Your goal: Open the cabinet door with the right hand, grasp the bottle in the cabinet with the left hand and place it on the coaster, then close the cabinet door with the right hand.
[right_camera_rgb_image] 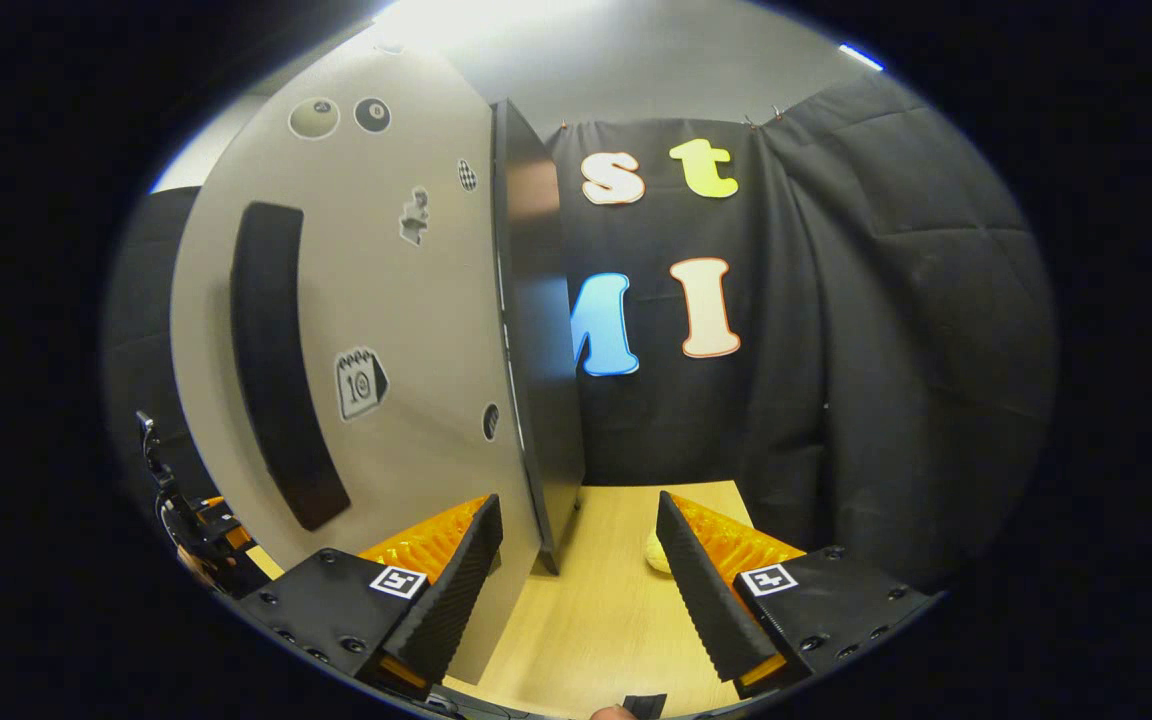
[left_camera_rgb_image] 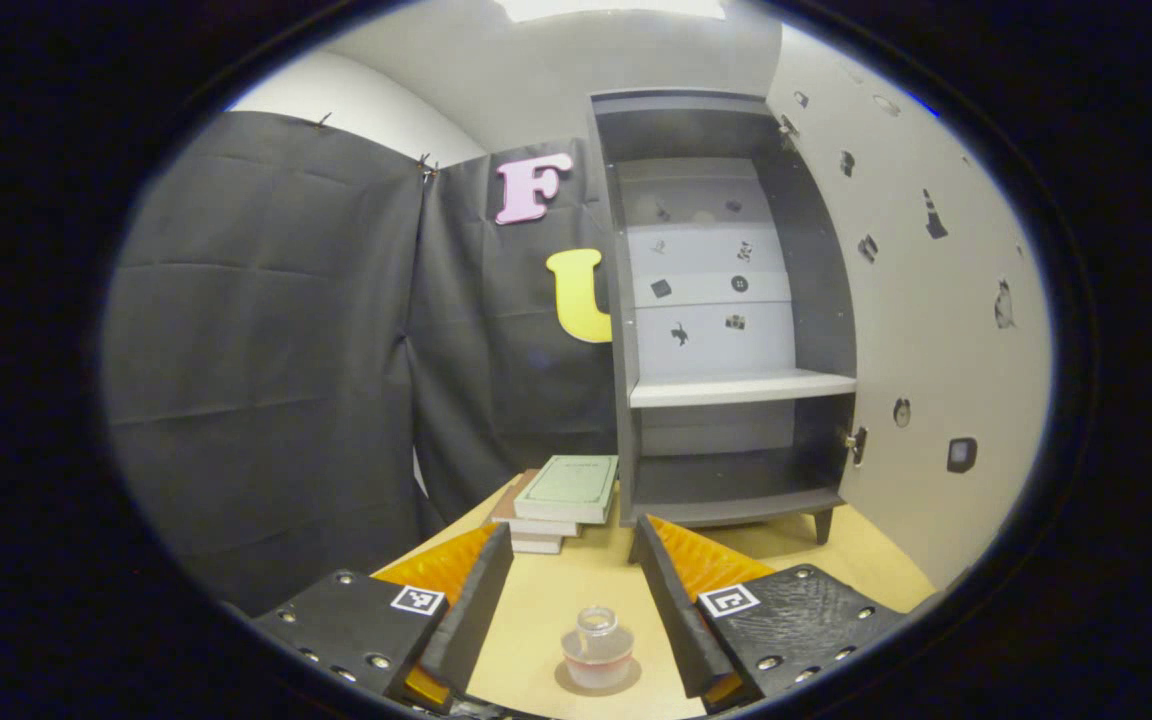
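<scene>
In the left gripper view the bottle (left_camera_rgb_image: 597,648) stands upright on the coaster (left_camera_rgb_image: 598,680), on the wooden table (left_camera_rgb_image: 576,590) in front of the cabinet (left_camera_rgb_image: 726,310). The left gripper (left_camera_rgb_image: 572,610) is released, its fingers spread wide to either side of the bottle and apart from it. The cabinet door (left_camera_rgb_image: 936,330) stands swung open at the cabinet's right. A stack of books (left_camera_rgb_image: 561,495) lies just left of the cabinet. In the right gripper view the right gripper (right_camera_rgb_image: 576,580) is released too, the door's edge (right_camera_rgb_image: 536,340) between its fingers, not gripped
</scene>
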Demonstrator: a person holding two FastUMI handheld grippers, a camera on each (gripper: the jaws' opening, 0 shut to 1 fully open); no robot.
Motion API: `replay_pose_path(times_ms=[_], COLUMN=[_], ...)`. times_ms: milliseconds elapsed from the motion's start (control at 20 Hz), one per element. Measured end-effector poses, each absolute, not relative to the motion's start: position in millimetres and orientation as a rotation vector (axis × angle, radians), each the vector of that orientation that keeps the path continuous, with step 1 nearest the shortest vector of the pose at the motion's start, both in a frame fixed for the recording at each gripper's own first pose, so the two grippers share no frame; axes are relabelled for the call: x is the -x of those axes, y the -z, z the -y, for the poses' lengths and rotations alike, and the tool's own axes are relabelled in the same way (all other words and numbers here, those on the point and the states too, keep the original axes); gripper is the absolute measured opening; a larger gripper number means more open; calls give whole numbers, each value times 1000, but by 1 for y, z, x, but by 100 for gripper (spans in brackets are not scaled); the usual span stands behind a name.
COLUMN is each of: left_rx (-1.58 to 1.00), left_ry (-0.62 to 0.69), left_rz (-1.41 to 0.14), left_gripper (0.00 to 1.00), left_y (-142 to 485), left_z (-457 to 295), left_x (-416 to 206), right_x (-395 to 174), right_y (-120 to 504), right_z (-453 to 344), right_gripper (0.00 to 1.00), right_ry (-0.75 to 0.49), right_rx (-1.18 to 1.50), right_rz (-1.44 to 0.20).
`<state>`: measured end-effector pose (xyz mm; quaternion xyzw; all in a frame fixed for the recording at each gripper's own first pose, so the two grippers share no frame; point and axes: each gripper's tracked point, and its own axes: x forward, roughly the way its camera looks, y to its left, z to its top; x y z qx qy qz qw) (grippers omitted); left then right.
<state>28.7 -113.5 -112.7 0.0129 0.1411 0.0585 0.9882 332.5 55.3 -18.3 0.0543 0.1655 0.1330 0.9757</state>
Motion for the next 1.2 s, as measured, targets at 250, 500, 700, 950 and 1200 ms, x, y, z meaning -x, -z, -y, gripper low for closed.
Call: replay_pose_path(times_ms=[250, 500, 700, 950, 1200], left_rx=[-28, -27, -5, 9, 8], left_ry=[-93, -92, -82, -64, -59], left_rz=[-262, -243, -250, -234, -220], left_gripper=[75, 74, 75, 75, 74], left_y=[84, 82, 86, 81, 73], left_z=[97, 62, 39, 15, -9], left_x=[-41, -52, -63, -68, -64], right_x=[-331, -334, -326, -328, -336], right_y=[-33, -39, -38, -40, -47], right_z=[-85, -99, -131, -164, -201], right_gripper=[98, 96, 96, 96, 91], right_ry=[-336, -308, -349, -386, -414], right_rx=[-157, -90, -87, -66, -56], right_rz=[-255, -241, -263, -266, -253])
